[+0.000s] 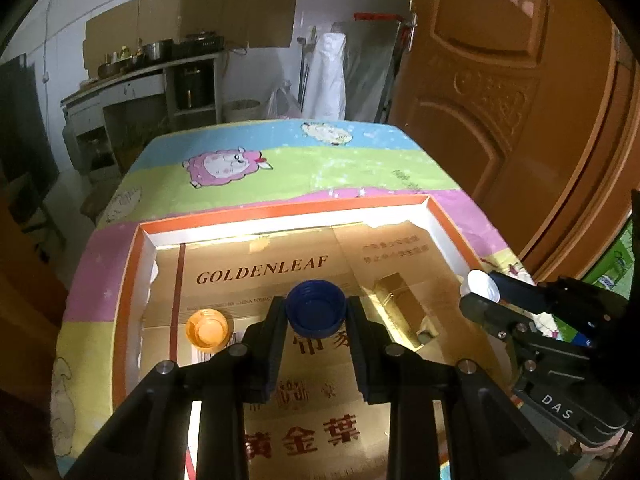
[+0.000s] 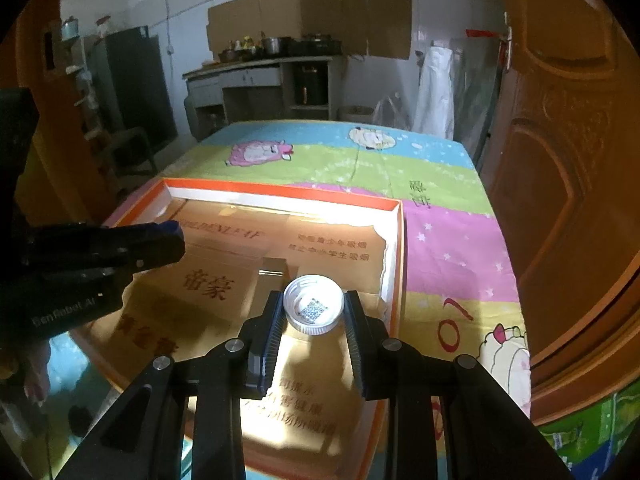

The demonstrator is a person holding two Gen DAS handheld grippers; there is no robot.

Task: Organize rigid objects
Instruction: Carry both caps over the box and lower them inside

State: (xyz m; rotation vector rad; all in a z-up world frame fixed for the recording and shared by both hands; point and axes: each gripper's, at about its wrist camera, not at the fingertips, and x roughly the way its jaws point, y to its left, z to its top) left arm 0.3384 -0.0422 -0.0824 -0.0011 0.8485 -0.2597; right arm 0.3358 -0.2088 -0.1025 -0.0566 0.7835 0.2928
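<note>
The left gripper (image 1: 316, 312) was clamped on a dark blue bottle cap (image 1: 316, 314), held hollow side up above the shallow orange-rimmed box (image 1: 280, 210) lined with gold printed cardboard. Inside that box, an orange cap (image 1: 207, 328) lay near its left wall and a gold rectangular pack (image 1: 404, 308) lay toward its right side. The right gripper (image 2: 314, 312) pinched a white cap (image 2: 314, 310), a printed code showing inside it, over the box's right part, close to the right wall. The box sat on a cartoon-sheep tablecloth (image 1: 320, 168).
</note>
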